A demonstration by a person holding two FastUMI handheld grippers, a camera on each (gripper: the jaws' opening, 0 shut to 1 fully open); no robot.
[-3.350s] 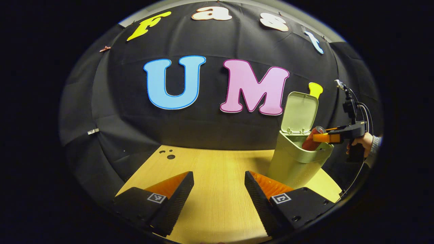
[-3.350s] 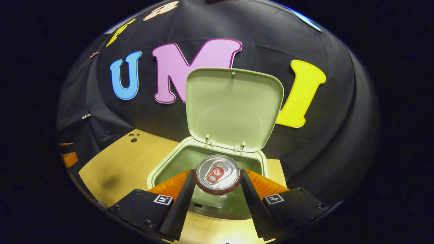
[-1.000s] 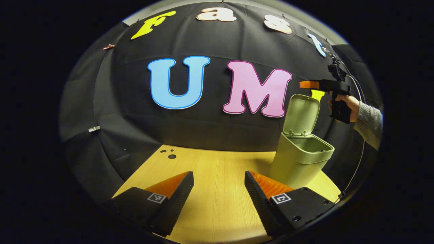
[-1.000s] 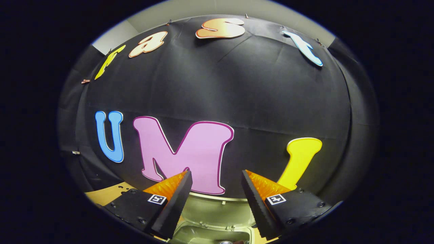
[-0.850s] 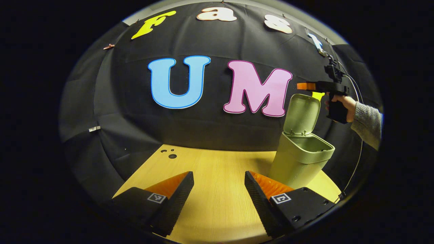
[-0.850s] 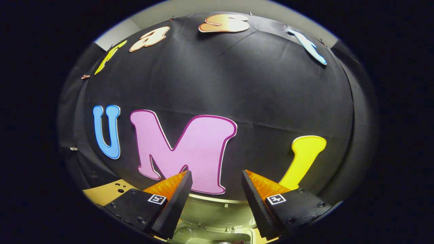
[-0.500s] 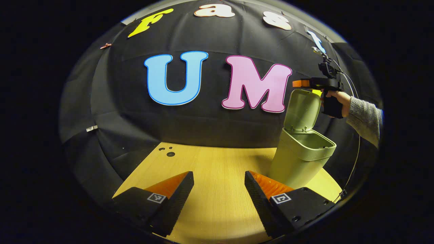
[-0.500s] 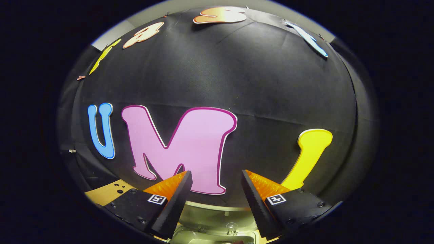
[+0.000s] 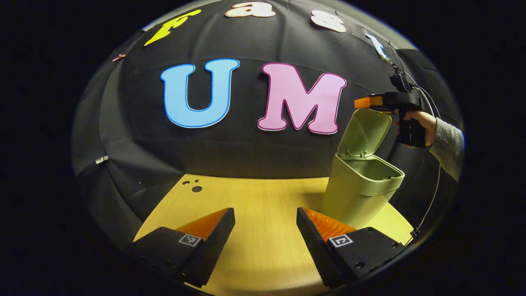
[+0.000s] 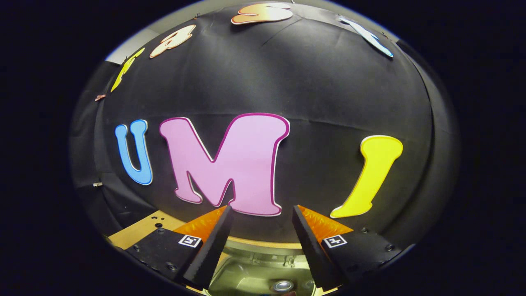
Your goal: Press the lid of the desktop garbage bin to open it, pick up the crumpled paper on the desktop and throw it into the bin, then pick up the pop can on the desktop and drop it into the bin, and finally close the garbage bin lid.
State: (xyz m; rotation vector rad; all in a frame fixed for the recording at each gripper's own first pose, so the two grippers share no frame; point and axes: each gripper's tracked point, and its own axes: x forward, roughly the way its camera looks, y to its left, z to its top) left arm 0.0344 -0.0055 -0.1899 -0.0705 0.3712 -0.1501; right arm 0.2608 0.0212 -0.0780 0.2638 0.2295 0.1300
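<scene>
So the pop can (image 10: 282, 285) had left the jaws since a few seconds back and sat down inside the bin (image 9: 361, 193), just below the right gripper (image 10: 260, 242), whose jaws were spread with nothing in them. Only closing seemed left. That gripper (image 9: 367, 102) had risen to the top edge of the lid (image 9: 364, 132), which was tipping forward, hand (image 9: 419, 123) level behind it. The left gripper (image 9: 265, 236) hung open over the table (image 9: 263, 197).
</scene>
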